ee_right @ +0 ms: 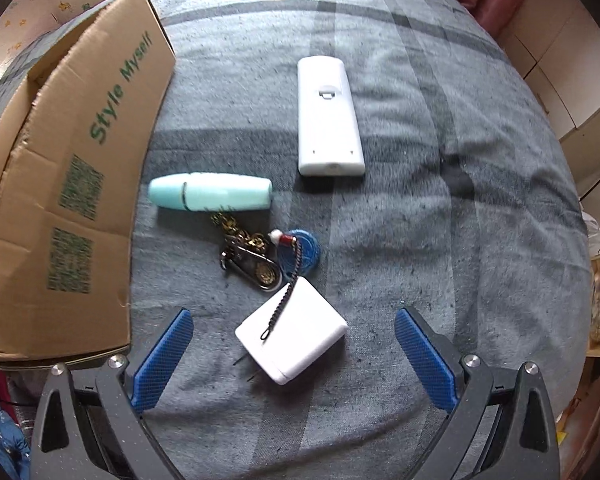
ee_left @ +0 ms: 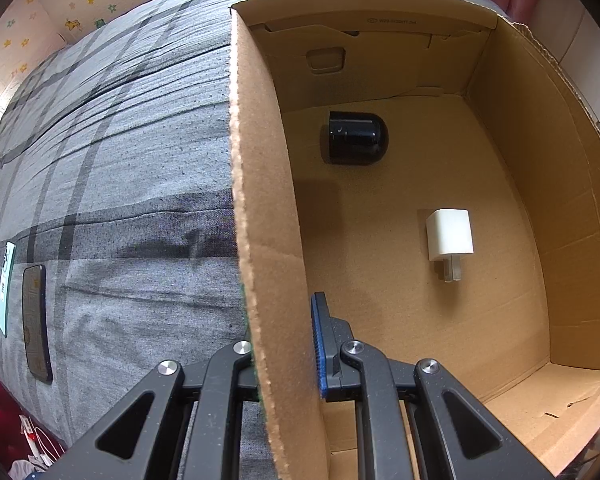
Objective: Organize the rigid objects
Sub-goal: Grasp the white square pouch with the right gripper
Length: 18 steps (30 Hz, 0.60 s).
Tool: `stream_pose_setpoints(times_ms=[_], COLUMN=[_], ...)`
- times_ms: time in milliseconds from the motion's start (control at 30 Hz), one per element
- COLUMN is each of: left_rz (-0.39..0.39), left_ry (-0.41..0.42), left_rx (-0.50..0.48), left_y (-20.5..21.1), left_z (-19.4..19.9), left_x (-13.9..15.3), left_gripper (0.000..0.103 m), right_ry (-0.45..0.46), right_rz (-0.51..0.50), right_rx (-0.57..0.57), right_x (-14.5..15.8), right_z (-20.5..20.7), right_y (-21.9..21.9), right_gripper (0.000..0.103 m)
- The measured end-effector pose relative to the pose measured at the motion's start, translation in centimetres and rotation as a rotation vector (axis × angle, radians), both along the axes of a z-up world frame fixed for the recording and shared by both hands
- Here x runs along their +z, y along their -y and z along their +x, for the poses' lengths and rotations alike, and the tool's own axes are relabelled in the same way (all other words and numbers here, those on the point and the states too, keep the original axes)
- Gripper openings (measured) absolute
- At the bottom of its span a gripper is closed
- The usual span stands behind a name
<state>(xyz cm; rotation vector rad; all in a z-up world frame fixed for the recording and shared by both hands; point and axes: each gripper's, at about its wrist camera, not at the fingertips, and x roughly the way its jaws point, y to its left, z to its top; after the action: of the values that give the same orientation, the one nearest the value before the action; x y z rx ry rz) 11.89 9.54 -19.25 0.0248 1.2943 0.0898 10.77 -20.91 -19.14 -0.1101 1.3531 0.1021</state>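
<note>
My left gripper [ee_left: 286, 344] is clamped on the near wall of the cardboard box [ee_left: 260, 216], one finger inside and one outside, the wall standing edge-on up the middle of the left wrist view. Past my blue pad, on the box floor at centre right, lies a small white plug adapter [ee_left: 449, 236] with its prongs pointing toward the bottom of the frame, long axis roughly vertical. Farther in, at upper centre, a glossy black domed object [ee_left: 355, 138] lies on its side, rounded end to the right. Outside the box at far left, two phones [ee_left: 35, 322] lie side by side on the grey checked bedspread [ee_left: 120, 200], long axes running up the frame. My right gripper [ee_right: 294, 354] has its jaws spread wide and holds nothing; between its blue pads, low in the right wrist view, lies a white charger block [ee_right: 296, 338], tilted diagonally with its prongs aimed at the lower left. A dark braided cord [ee_right: 282, 306] crosses its top. Beyond it sits a key bunch [ee_right: 252, 258] with a blue round fob [ee_right: 304, 250]. Next comes a mint-green tube [ee_right: 210, 192] lying horizontally, rounded end to the left. Farthest, at upper centre, a white remote control [ee_right: 327, 116] lies face down, long axis nearly vertical. The box's printed outer side fills the left edge.
</note>
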Motion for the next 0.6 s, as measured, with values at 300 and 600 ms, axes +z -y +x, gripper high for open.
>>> stream_pose_setpoints(times_ms=[300, 600], left_rz=[0.003, 0.005], left_ry=[-0.003, -0.002], left_rx=[-0.004, -0.005], left_y=[0.0, 0.1], left_z=[0.1, 0.0], left_x=[0.0, -0.1], left_gripper=[0.014, 0.014], right_ry=[-0.035, -0.042], right_rz=[0.013, 0.021], right_rx=[-0.012, 0.007], right_x=[-2.2, -2.4], right_z=[0.3, 0.2], right_y=[0.5, 1.0], right_gripper=[0.103, 0.067])
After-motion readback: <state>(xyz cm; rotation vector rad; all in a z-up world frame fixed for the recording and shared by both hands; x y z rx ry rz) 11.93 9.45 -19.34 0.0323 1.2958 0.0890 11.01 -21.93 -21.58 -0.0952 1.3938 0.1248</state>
